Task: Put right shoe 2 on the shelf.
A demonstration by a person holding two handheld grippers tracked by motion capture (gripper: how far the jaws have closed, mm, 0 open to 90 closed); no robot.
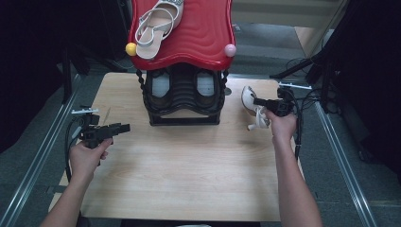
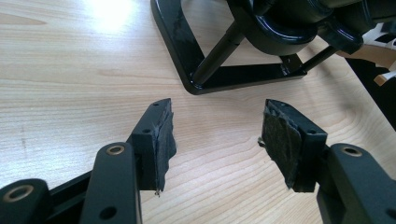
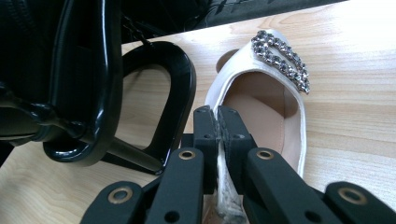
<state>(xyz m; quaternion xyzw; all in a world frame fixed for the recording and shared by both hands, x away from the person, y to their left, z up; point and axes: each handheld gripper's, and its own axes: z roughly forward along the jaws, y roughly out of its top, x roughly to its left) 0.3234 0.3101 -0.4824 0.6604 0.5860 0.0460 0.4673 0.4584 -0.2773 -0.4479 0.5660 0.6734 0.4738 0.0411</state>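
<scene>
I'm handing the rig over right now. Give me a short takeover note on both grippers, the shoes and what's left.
Right gripper: shut on the white sandal, at its side edge, right of the black rack on the table.
Left gripper: open, holding nothing, over bare table left of the rack.
Done: matching sandal lies on the red top shelf.
Left: probably put the gripped sandal beside it.

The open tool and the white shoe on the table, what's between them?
The black shoe rack stands between the left tool and the white shoe, in the high view.
</scene>
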